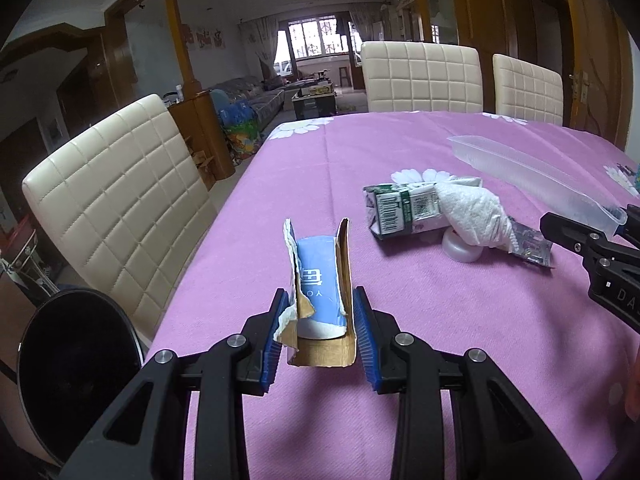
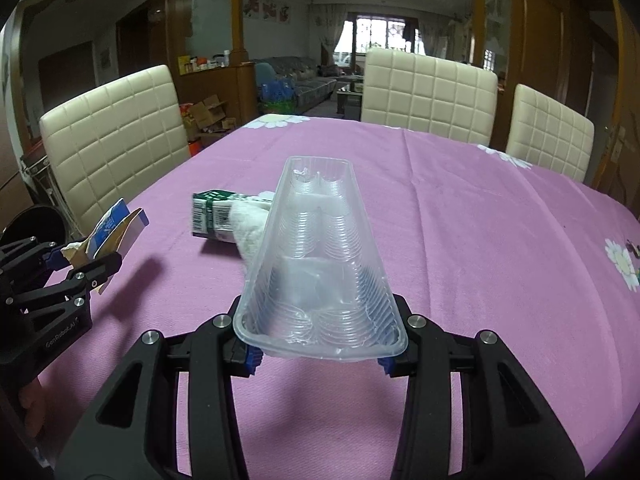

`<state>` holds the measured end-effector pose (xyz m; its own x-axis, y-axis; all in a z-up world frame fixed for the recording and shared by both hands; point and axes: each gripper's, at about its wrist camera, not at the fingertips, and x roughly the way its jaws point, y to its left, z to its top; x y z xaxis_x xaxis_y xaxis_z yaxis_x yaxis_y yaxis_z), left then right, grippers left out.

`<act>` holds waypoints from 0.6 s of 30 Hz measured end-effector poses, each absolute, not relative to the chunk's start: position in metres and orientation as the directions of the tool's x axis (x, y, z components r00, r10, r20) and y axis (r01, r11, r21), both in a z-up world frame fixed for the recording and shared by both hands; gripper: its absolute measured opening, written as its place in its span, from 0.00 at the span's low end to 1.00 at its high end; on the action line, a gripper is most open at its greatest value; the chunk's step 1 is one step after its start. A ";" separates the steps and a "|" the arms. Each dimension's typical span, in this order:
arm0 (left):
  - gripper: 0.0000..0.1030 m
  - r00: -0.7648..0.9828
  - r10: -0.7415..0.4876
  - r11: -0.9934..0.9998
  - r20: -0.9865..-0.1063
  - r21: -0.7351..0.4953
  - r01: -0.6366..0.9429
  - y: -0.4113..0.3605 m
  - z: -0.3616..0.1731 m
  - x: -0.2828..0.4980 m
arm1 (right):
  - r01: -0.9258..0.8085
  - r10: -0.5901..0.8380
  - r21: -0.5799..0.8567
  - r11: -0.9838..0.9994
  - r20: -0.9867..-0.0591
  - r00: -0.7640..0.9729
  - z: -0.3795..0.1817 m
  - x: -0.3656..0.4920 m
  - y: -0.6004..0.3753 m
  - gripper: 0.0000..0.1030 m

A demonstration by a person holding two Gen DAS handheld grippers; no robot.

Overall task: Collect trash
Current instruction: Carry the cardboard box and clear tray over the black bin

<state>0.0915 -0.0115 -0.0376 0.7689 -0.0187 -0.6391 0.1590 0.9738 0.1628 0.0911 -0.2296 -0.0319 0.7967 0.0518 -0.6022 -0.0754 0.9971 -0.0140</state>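
Both claws are closed on trash and held clear above the table. Nearest in the left wrist view, the left gripper (image 1: 320,328) has its blue pads pressed against the two side flaps of a torn cardboard box (image 1: 320,300), brown inside with a blue and white printed panel; its jaws stand only partly apart, at the width of the box. The box sticks forward and up from the fingers, its ragged white edges showing at the left flap.

In the right wrist view, the right gripper (image 2: 318,354) pinches the near end of a clear plastic tray (image 2: 320,256), its pads against the tray's two long walls. The tray is ribbed, moulded into round pockets, and reaches away from the fingers over the table.

Beyond the grippers, the purple tablecloth (image 1: 400,360) with white daisy prints covers the table. On it lies a green and white carton (image 1: 400,210) on its side, with a crumpled white tissue (image 1: 476,216) draped over its right end. Just beside the tissue sit a small white cap (image 1: 460,250) and a silvery wrapper (image 1: 532,246), touching or nearly touching it.

Cream quilted chairs (image 1: 422,76) stand around the far and left edges of the table. Past them, a sofa (image 1: 256,96) and a barred window (image 1: 316,38) close off the room.
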 end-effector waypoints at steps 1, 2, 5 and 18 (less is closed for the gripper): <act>0.32 0.769 -0.014 0.974 -0.639 0.164 0.154 -0.008 -0.038 0.091 | -0.084 0.055 -0.019 0.996 -0.603 0.796 -0.033 0.091 -0.227 0.43; 0.32 0.770 -0.011 0.975 -0.637 0.165 0.150 -0.005 -0.037 0.090 | -0.098 0.061 -0.028 0.995 -0.604 0.794 -0.033 0.091 -0.222 0.43; 0.32 0.778 0.013 0.976 -0.629 0.178 0.127 0.006 -0.037 0.086 | -0.138 0.080 -0.051 0.989 -0.600 0.796 -0.033 0.089 -0.207 0.43; 0.32 0.790 0.147 0.982 -0.595 0.185 -0.043 0.083 -0.031 0.070 | -0.356 0.226 -0.114 0.928 -0.587 0.777 -0.026 0.083 -0.115 0.43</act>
<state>0.0695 0.0825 -0.0305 0.7901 0.1466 -0.5951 -0.0430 0.9819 0.1847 0.0828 -0.1152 -0.0258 0.7772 0.2260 -0.5873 -0.3557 0.9277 -0.1137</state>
